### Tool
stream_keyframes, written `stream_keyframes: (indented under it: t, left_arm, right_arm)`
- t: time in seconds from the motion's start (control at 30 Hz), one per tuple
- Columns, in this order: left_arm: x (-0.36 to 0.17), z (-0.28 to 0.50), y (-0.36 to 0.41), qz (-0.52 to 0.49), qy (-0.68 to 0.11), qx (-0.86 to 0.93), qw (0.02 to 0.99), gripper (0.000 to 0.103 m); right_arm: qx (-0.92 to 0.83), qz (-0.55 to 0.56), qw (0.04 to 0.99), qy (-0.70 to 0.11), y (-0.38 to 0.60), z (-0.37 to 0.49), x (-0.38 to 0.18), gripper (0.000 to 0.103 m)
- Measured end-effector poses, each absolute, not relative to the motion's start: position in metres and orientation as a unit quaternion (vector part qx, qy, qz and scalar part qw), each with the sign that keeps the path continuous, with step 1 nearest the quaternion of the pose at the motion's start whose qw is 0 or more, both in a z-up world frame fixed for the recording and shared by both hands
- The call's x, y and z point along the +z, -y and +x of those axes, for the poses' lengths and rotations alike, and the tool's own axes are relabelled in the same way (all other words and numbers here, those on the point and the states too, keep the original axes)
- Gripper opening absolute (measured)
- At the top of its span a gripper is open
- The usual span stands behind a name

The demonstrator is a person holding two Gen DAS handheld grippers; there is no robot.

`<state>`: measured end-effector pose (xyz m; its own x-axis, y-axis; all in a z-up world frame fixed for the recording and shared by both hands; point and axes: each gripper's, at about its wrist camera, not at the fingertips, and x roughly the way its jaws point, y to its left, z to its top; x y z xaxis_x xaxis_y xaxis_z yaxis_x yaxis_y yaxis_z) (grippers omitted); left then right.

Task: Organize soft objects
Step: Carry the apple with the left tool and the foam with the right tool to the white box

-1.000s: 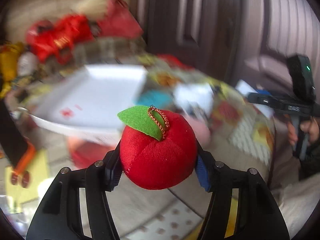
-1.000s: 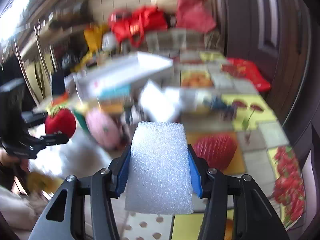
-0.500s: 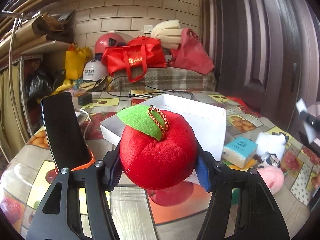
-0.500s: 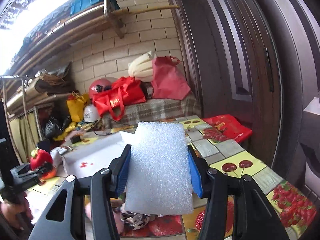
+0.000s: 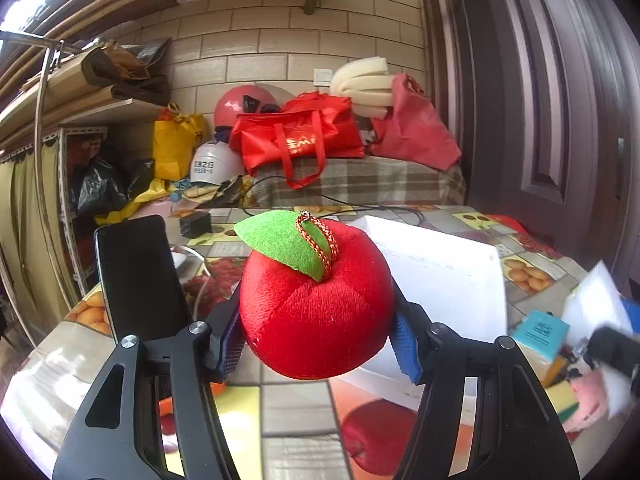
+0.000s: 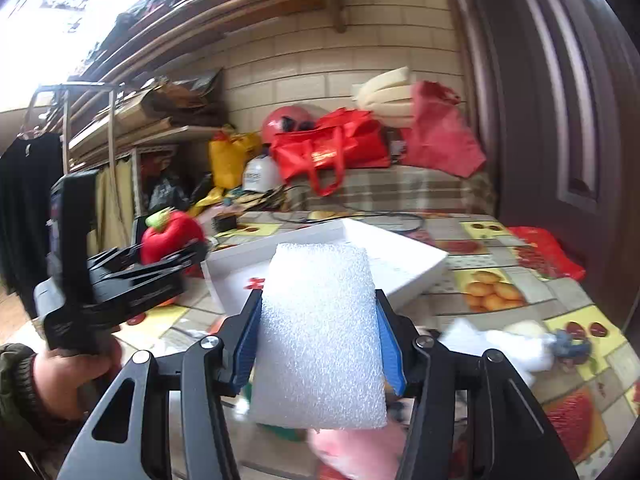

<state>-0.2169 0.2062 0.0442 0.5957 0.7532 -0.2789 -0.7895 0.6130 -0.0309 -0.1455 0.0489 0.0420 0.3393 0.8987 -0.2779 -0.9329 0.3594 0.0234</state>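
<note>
Red plush apple (image 5: pixel 316 304) clamped in raised left gripper (image 5: pixel 318 340), foam block (image 6: pixel 318 336) in right gripper (image 6: pixel 316 340).

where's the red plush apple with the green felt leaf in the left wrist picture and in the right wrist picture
Left wrist: red plush apple at centre, clamped in the left gripper.
Right wrist: the apple sits left of centre, small.
Shared landmark: the open white cardboard box on the table.

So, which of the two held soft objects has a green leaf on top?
The red plush apple in the left gripper. The white foam block in the right gripper is plain.
</note>
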Motion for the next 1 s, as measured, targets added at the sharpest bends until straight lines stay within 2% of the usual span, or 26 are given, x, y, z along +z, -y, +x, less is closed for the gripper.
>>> stream_keyframes:
  t: [0.17, 0.43, 0.7, 0.87, 1.0]
  left_arm:
    - [0.043, -0.233, -0.224, -0.102, -0.105, 0.458, 0.877, 0.062]
    - [0.043, -0.244, -0.229, -0.126, -0.088, 0.468, 0.87, 0.062]
    - [0.045, -0.217, -0.219, -0.079, -0.113, 0.436, 0.889, 0.062]
    - [0.044, -0.183, -0.231, -0.083, -0.141, 0.4, 0.902, 0.062]
    - [0.044, -0.156, -0.241, -0.079, -0.147, 0.396, 0.903, 0.062]
  right_arm:
    - [0.585, -0.072, 0.791, -0.161, -0.095, -0.16, 0.034, 0.052]
    - [0.587, -0.058, 0.794, -0.148, -0.138, -0.162, 0.032, 0.052]
    - [0.512, -0.037, 0.848, -0.131, -0.112, -0.096, 0.037, 0.052]
    - [0.455, -0.001, 0.874, -0.171, -0.101, -0.039, 0.037, 0.052]
    - [0.451, 0.014, 0.872, -0.19, -0.095, -0.036, 0.034, 0.052]
